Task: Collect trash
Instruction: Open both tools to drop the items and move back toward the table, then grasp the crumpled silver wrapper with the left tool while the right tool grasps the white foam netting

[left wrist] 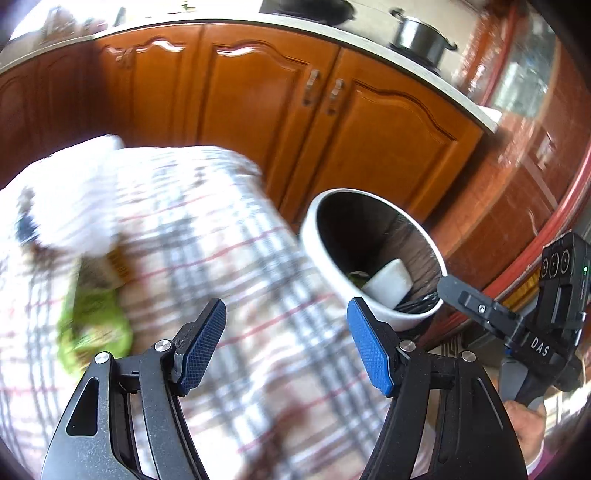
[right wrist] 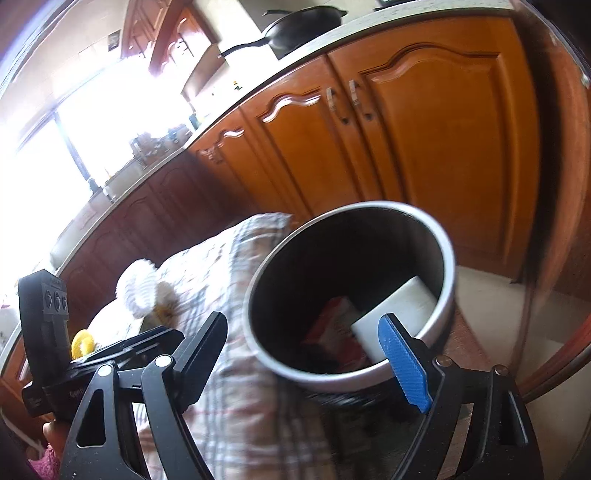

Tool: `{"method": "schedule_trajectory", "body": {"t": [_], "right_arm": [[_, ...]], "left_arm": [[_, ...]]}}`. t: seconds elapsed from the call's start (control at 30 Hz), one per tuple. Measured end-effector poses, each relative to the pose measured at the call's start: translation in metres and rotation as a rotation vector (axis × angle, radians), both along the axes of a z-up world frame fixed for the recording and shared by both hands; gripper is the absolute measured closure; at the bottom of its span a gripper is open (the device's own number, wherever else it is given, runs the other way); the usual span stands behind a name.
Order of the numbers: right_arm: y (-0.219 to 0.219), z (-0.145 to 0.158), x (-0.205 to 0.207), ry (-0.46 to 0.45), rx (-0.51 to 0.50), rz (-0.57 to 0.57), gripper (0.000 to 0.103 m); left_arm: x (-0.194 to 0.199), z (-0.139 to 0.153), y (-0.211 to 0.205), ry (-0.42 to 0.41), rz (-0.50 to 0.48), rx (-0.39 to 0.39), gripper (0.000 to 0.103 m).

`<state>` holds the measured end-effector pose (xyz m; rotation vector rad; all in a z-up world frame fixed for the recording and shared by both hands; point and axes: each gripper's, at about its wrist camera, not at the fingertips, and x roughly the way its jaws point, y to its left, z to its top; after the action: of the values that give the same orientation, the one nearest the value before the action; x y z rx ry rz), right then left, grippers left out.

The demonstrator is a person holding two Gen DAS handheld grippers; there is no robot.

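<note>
A round metal bin [left wrist: 321,254] stands beside the checked-cloth table [left wrist: 229,266]; it also shows in the right wrist view [right wrist: 448,269]. Inside lie a white block [left wrist: 389,282], [right wrist: 399,312], a red wrapper [right wrist: 332,328] and something green [left wrist: 356,277]. On the cloth, blurred, lie a green packet [left wrist: 96,328] and crumpled white paper [left wrist: 74,199], [right wrist: 140,291]. My left gripper [left wrist: 286,343] is open and empty above the cloth, left of the bin. My right gripper [right wrist: 306,350] is open and empty at the bin's near rim. Something yellow [right wrist: 82,343] shows behind the left gripper's body.
Wooden kitchen cabinets [left wrist: 280,110] with metal handles stand behind the table and bin. A pot [left wrist: 421,37] and a pan [right wrist: 303,27] sit on the counter. The right gripper's body [left wrist: 539,325] shows at right; the left gripper's body [right wrist: 48,332] at left. A bright window [right wrist: 55,155] is at far left.
</note>
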<state>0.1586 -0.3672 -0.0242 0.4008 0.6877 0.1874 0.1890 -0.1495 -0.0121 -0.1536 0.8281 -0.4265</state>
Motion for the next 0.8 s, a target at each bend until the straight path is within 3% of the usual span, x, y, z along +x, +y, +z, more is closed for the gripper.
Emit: {"method": "schedule_trajectory", "body": {"t": [0.4,0.8], "right_arm": [[0.085,-0.007,0.004,0.034,-0.01,0.149,0.017],[0.164,-0.007,0.018,0.037,-0.036,0.274,0.017]], "left_arm": [[-0.031,-0.005,0.109,0.008,0.188,-0.025,0.034],[-0.021,-0.011,0.179,0.014,0.323,-0.017,0.034]]}}
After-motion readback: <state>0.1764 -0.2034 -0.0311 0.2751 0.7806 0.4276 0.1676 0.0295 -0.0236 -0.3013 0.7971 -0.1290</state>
